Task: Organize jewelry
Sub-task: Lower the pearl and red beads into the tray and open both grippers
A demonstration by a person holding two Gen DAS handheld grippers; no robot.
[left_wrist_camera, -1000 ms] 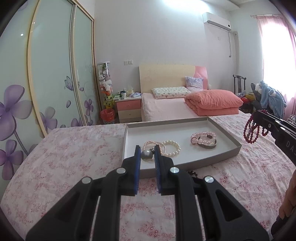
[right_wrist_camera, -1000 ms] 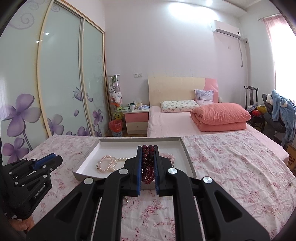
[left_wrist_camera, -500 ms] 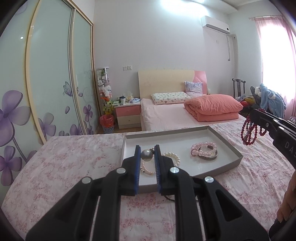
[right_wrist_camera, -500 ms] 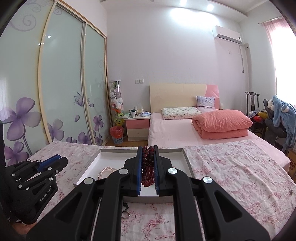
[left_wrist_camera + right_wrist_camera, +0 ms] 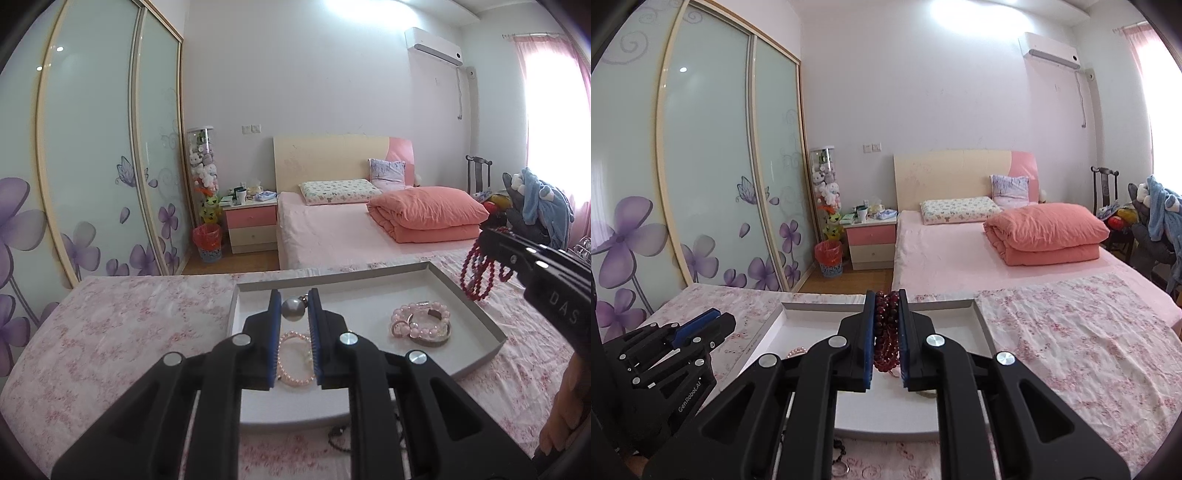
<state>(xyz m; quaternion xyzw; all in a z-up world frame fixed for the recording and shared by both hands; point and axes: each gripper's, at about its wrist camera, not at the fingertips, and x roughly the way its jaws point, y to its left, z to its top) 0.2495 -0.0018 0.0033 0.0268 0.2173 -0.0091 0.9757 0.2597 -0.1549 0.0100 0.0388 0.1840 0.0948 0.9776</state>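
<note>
Carrying two pieces at once, both grippers hang over the grey tray [image 5: 476, 317], so the step in hand appears to be the set-down.

1. The left gripper [image 5: 294, 308] is clamped on a grey pearl bead [image 5: 293, 309], held between the blue pads above the tray's left half. A chain or clasp shows at the bead's 2 o'clock; what hangs below is hidden.
2. The right gripper [image 5: 886, 325] is closed on a bunch of dark red bead strands [image 5: 886, 332]. In the left wrist view these strands [image 5: 476, 273] dangle beside the tray's right wall, at about 3 o'clock from the bead.
3. Already lying in the tray: a pink pearl strand [image 5: 293, 360] at 6 o'clock of the bead, and a pink bead bracelet set [image 5: 421, 325] at 4 o'clock.

Recommended handling: lower each piece onto bare tray floor, well apart from the pieces already placed, and open only once the beads rest. Loose strands tangle easily; bring the red strands fully inside the wall before release. A dark chain lies outside the tray on the floral bedspread [image 5: 110, 332].
</note>
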